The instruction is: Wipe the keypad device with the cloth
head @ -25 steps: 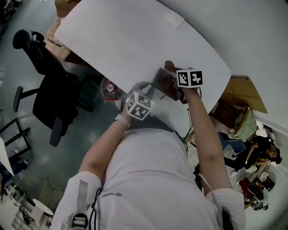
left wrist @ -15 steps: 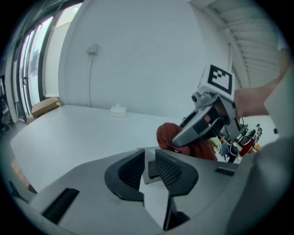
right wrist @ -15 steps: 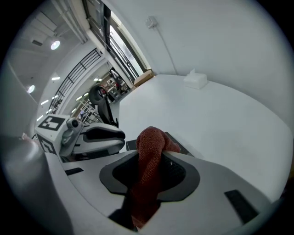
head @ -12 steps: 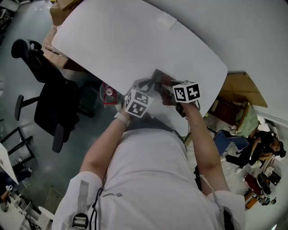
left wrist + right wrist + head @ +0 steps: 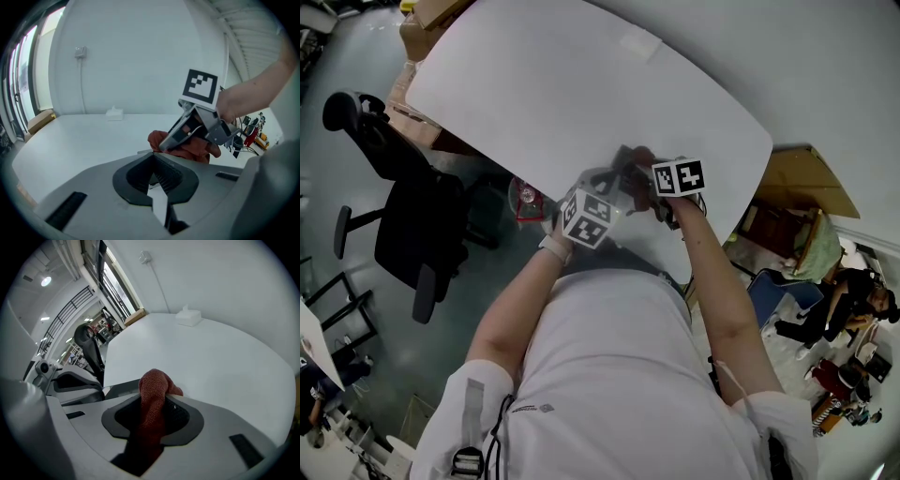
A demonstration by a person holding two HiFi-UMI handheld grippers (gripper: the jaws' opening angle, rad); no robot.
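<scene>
My left gripper (image 5: 152, 160) has just been closing and now stands shut, with a thin pale edge of the keypad device (image 5: 142, 152) pinched between its jaws. The device shows as a flat grey strip (image 5: 121, 389) that runs from the left gripper (image 5: 65, 380) towards the cloth. My right gripper (image 5: 154, 397) is shut on a bunched red cloth (image 5: 153, 394), which sticks out past its tips and rests at the device's far end. From the left gripper view, the right gripper (image 5: 190, 133) presses the cloth (image 5: 192, 147) down just beyond my jaws. Both marker cubes (image 5: 678, 178) sit close together over the table's near edge.
The big white table (image 5: 534, 84) stretches away, with a white tissue box (image 5: 639, 42) at its far side. A black office chair (image 5: 403, 206) stands on the floor to the left. Cardboard boxes (image 5: 806, 192) and clutter lie to the right.
The right gripper has moved left and nearer to the left gripper, bringing the cloth along. The device, dark and raised by the right gripper a second ago, now lies between the two grippers.
</scene>
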